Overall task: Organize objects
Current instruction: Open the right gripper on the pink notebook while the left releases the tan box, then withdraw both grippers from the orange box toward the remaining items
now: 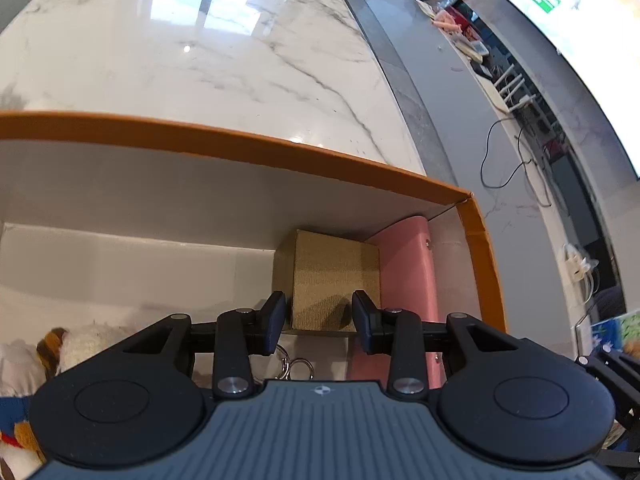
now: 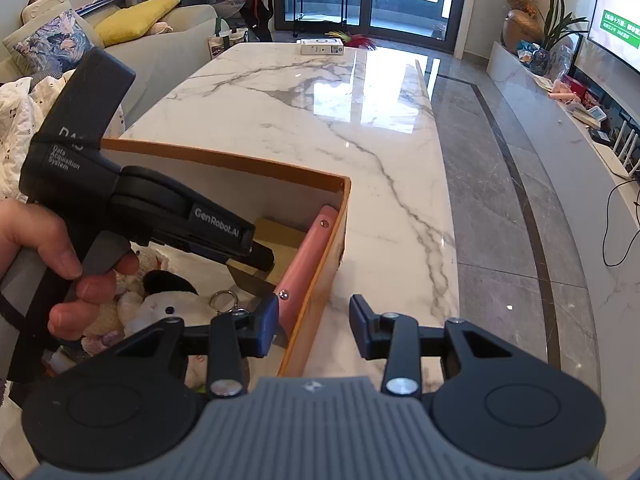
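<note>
Resting on the marble surface (image 2: 320, 128), the orange-rimmed box (image 1: 240, 144) holds a pink case (image 2: 306, 258) along its right wall, long axis running away from the cameras, beside a gold box (image 1: 332, 276). Plush toys (image 2: 160, 304) are half-hidden by the left tool (image 1: 319, 322), seen only from the right wrist. Both left and right tool (image 2: 314, 330) stand open, empty.

Open box (image 2: 224, 158) on marble table (image 2: 320, 120), small carton (image 1: 332, 280) in far right corner, flat case (image 1: 408, 276) right of it against wall, plush toys (image 2: 160, 304) and key ring (image 2: 223, 300) nearer.
</note>
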Demonstrator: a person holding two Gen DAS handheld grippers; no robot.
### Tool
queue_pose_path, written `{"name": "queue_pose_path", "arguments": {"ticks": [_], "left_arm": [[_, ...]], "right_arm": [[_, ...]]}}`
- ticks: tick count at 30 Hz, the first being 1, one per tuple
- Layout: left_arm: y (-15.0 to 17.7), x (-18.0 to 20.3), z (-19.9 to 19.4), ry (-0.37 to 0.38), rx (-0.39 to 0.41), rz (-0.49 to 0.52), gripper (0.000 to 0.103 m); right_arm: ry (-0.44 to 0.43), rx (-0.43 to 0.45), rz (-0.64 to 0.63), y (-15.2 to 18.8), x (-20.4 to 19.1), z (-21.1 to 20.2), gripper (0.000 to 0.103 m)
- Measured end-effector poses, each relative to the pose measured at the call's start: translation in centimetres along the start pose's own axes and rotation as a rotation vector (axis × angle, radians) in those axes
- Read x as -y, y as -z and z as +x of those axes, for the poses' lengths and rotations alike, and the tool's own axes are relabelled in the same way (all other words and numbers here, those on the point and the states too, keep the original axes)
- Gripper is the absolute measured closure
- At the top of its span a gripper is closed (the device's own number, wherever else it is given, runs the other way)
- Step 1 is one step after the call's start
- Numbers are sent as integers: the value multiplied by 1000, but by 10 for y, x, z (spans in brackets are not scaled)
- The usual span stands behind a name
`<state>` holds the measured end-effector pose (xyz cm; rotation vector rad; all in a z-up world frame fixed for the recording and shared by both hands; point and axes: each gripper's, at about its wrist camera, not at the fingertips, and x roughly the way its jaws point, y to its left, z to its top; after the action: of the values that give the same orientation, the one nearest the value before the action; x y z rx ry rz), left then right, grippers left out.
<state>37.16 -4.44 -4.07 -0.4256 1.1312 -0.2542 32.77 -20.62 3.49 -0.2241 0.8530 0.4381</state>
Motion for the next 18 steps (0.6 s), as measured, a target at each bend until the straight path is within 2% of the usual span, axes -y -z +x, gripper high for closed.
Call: {"name": "queue_pose_path", "arguments": {"ticks": [2,6,12,18], "left_arm": [[4,-2,-8,2,20,-14,54],[13,0,-30,31,54,-12,54],[42,25,-88,34,130,118,54],[90,41,-145,16,217,203,54]], "right_arm": [[2,7,1,1,-1,-6,62],[0,18,8,7,-3,-19,62],[-20,55,34,19,-8,-47,61],[-61,127,94,40,-16,-82,57]]}}
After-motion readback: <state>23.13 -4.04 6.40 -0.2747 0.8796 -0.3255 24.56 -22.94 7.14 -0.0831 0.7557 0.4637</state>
